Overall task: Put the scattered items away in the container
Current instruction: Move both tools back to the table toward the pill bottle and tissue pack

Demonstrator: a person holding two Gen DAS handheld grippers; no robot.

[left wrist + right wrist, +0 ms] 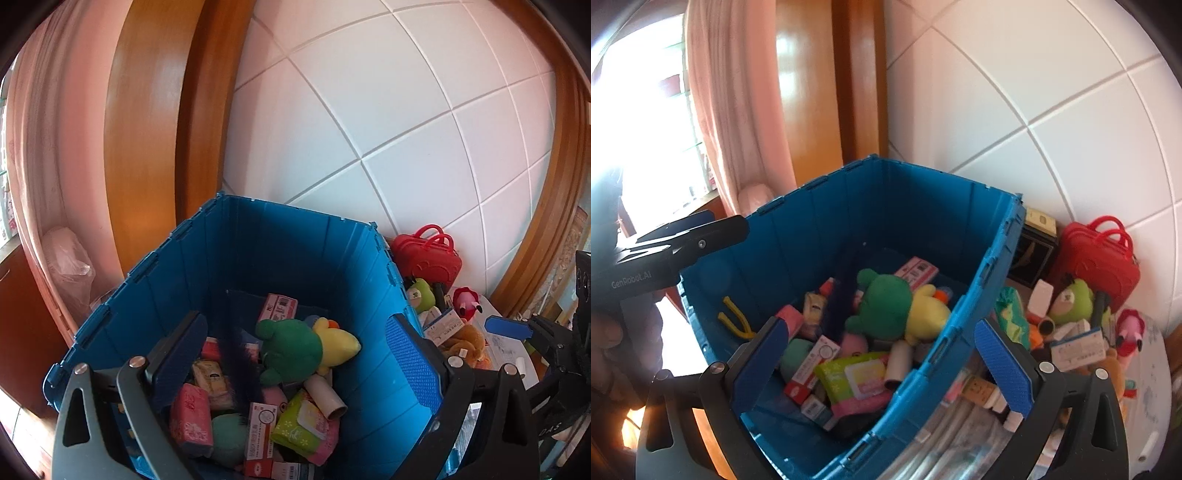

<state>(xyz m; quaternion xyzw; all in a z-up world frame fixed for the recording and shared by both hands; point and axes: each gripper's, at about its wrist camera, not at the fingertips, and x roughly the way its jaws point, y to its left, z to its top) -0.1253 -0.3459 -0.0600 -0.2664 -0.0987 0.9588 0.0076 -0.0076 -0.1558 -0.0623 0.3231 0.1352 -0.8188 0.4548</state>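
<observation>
Blue crate (916, 206), tall-walled and open-topped, stands against the white tiled wall and is already well stocked: pink tissue packs (192, 417), small cartons, a cardboard tube (327, 397) and a green and yellow frog plush (295, 347) lie piled inside. To its right the table still holds a red toy handbag (1097, 258), a green plush (1073, 301) and boxes, so much remains. Left gripper (295, 354) and right gripper (886, 350) both gape wide above the crate, holding nothing.

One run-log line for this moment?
left claw: open, empty | right claw: open, empty | green plush: in blue bin | red bag: outside
</observation>
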